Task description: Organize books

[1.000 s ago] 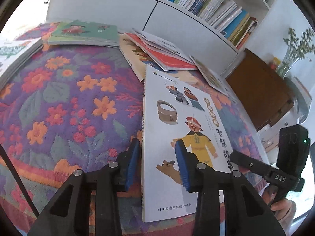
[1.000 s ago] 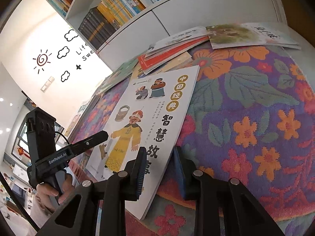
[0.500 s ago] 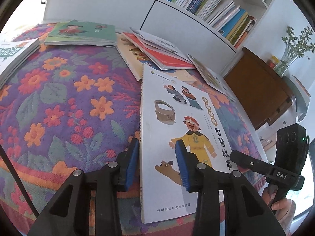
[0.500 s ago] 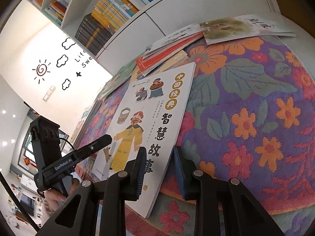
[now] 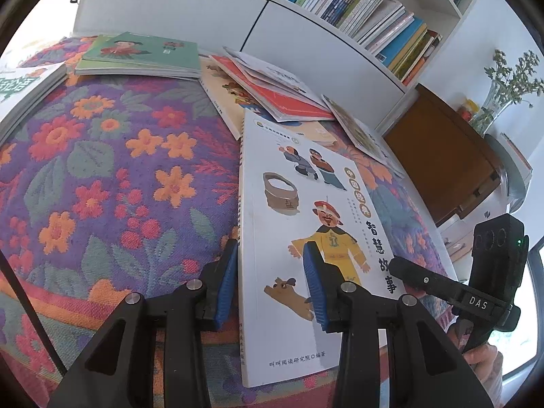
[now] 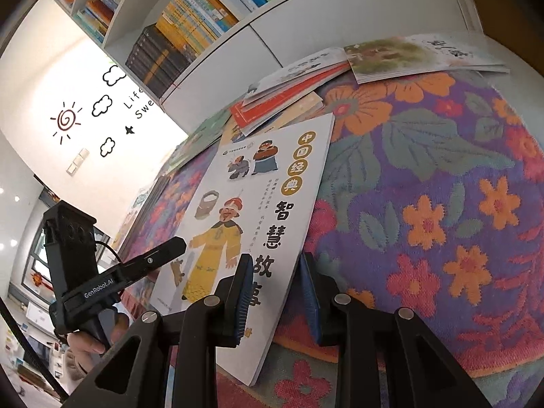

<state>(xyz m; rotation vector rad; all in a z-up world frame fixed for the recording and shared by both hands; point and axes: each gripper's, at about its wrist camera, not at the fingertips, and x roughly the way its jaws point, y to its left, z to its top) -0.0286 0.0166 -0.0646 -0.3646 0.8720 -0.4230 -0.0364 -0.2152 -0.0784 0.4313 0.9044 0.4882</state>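
A white picture book [image 5: 299,224] with a yellow-robed figure on its cover lies flat on the flowered tablecloth [image 5: 112,176]. My left gripper [image 5: 270,282] is open, its jaws straddling the book's spine edge near the bottom. My right gripper [image 6: 277,292] is open, its jaws straddling the same book's [image 6: 251,217] opposite long edge. Each gripper shows in the other's view: the right one [image 5: 442,285] and the left one [image 6: 136,265]. Behind the book lies a loose pile of books [image 5: 272,85] with a red cover.
Green books [image 5: 142,54] lie at the far left of the table, another book [image 5: 20,88] at the left edge, one more [image 6: 421,54] at the far right. White cabinets with full bookshelves [image 5: 357,10] stand behind. A brown cabinet [image 5: 442,156] is to the right.
Both grippers have stayed astride the book's edges and open. The views shifted only slightly; the book has not moved.
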